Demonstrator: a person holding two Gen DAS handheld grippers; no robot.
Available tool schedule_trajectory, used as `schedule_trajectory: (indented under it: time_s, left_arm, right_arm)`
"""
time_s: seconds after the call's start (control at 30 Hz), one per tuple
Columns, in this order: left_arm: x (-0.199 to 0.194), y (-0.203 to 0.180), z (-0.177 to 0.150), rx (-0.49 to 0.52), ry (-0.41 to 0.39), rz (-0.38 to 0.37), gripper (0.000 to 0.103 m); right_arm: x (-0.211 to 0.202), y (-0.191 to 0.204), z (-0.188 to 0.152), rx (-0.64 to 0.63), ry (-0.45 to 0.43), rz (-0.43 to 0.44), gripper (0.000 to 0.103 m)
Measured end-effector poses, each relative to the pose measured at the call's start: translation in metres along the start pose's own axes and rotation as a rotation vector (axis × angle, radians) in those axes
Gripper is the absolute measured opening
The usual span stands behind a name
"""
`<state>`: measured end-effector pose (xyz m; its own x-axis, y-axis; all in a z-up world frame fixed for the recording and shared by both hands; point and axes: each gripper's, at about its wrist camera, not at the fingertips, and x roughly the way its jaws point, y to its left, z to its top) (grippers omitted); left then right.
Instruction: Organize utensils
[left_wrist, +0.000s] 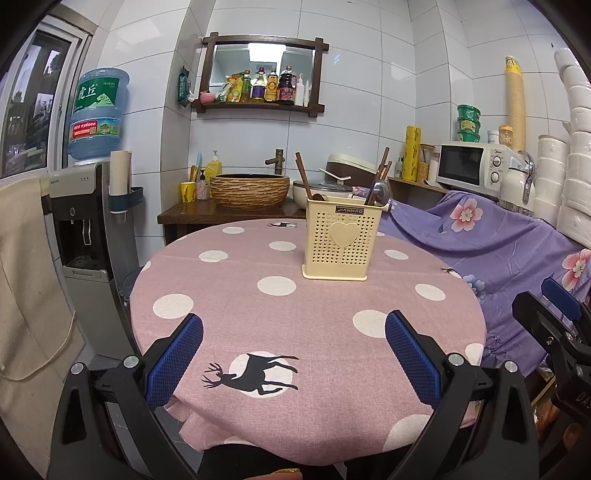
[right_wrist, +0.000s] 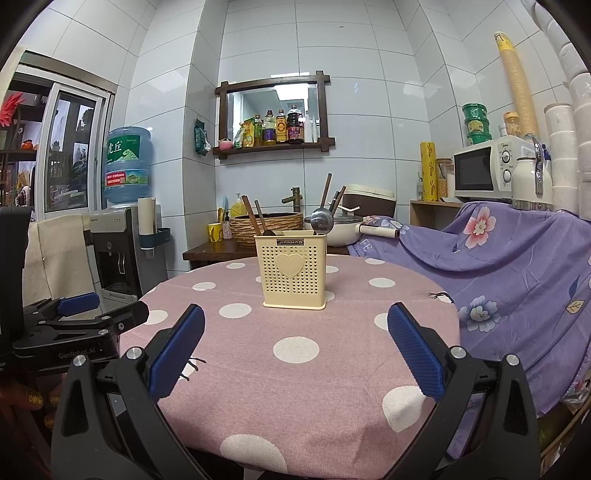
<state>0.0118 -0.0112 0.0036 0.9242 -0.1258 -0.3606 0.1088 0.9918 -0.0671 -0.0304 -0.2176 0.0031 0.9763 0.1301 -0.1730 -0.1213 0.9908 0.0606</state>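
**Utensil Holder Upright on Table, Both Grippers Empty**

The cream utensil holder stands upright on the pink dotted tablecloth, toward the table's far side, heart emblem facing the cameras. Its long axis is vertical. Inside it, wooden-handled utensils lean left, and chopsticks and a metal ladle lean right; all handles point upward.

Between the holder and the table's near edge the cloth is bare. Right of the holder, a purple floral cloth borders the table edge.

The left gripper hovers at the near edge, fingers spread wide, gripping nothing. The right gripper is likewise spread wide and empty, well short of the holder.
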Motion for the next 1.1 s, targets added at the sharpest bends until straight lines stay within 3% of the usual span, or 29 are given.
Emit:
schedule_trajectory:
  time_s: [1.1]
  left_arm:
    - [-0.0001, 0.0037, -0.0033, -0.011, 0.007, 0.0, 0.097]
  right_arm:
    - [0.0007, 0.0022, 0.0001, -0.006, 0.003, 0.002, 0.097]
